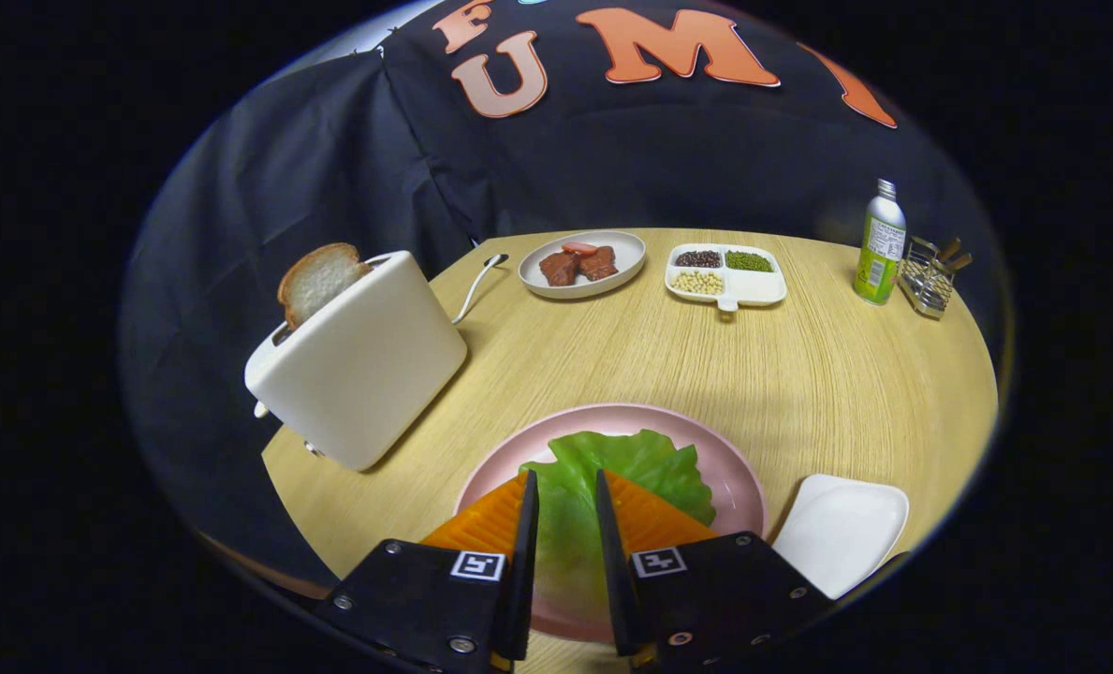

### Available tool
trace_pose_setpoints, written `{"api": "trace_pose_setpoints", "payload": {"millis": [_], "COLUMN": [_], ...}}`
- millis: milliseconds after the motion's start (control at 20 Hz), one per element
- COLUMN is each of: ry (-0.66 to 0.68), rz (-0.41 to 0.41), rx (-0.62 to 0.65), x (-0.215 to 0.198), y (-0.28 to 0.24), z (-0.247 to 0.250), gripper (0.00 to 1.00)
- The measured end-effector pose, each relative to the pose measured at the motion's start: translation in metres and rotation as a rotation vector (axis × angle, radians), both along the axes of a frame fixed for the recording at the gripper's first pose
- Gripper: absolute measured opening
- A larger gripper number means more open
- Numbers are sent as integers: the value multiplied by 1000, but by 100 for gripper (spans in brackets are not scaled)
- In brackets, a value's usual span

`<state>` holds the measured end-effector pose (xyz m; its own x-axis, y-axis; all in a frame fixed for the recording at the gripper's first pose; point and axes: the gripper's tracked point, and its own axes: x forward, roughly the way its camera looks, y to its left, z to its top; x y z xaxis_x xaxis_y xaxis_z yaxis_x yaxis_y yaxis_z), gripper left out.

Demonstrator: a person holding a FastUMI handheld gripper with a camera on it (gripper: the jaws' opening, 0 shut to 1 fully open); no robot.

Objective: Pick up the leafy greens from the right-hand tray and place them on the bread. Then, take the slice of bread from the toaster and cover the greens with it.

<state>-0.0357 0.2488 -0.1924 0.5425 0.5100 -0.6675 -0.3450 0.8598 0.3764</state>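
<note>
Bright overhead light, soft shadows, sharp focus, strong fisheye edge curvature.

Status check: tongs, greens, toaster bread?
Tongs apart over greens on pink plate, grip unclear. Bread slice upright in toaster. Nothing between plate and toaster.

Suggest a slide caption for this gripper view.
Hand-held gripper open over leafy greens on the pink plate; bread waits in toaster.

You worked at a round, pale wood-grain counter (799,374), evenly lit, with the booth's creased black cloth wall (331,168) hanging close behind it.
</note>
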Motion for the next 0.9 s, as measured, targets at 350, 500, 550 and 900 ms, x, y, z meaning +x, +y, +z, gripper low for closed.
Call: {"api": "trace_pose_setpoints", "payload": {"millis": [350,500,550,900], "ry": [-71,-107,-112,-120], "rz": [11,44,57,151], "rx": [13,19,31,60], "x": [34,46,49,63], "y": [14,30,38,97], "z": [60,91,102,157], "gripper": [69,77,82,88]}}
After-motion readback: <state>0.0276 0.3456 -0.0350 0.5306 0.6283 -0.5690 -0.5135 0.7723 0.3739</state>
